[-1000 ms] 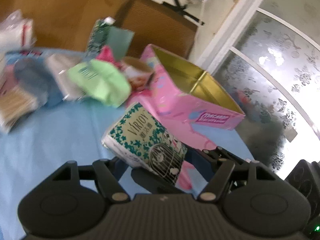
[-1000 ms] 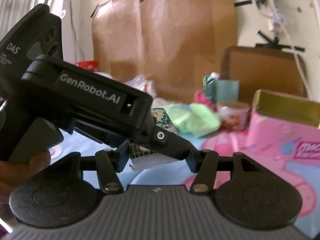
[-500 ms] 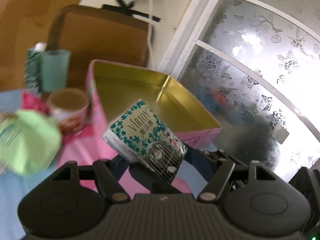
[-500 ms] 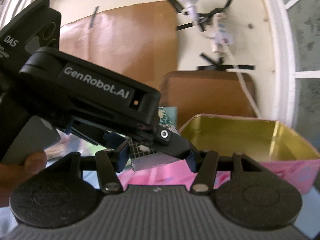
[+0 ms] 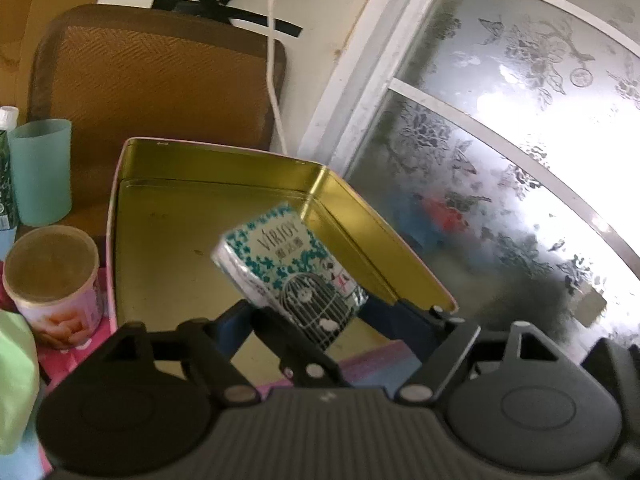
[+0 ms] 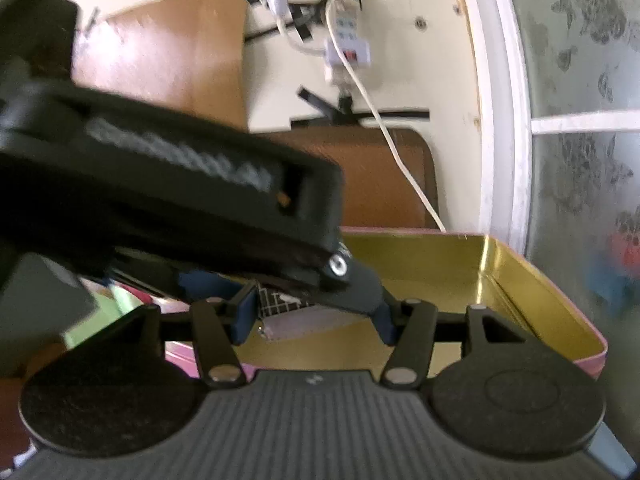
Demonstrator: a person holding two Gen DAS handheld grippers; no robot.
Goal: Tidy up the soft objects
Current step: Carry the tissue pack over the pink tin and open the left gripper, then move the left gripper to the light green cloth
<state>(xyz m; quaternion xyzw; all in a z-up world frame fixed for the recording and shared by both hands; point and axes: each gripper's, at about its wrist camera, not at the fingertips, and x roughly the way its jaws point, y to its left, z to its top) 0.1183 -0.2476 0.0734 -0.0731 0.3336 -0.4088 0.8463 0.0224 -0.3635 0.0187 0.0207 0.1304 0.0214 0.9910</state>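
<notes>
A tissue pack (image 5: 288,272) printed with teal flowers and a birdcage hangs tilted over the open pink tin (image 5: 224,156) with a gold inside. It sits between the fingers of my left gripper (image 5: 310,316), whose jaws are opening, the blue pads drawn slightly off its sides. In the right wrist view the pack's pale underside (image 6: 308,320) lies between the blue pads of my right gripper (image 6: 314,316), which is shut on it above the tin (image 6: 520,300). The left gripper's black body (image 6: 180,200) crosses that view and hides most of the pack.
Left of the tin stand a pink paper cup (image 5: 52,280) and a teal cup (image 5: 40,172), with a green soft pack (image 5: 16,380) at the left edge. A brown chair back (image 5: 160,80) and a white cable (image 5: 274,80) are behind. A frosted window (image 5: 500,160) is on the right.
Both grippers have carried the tissue pack rightward, from above the blue cloth to over the open tin. The left jaws have spread a little wider.
</notes>
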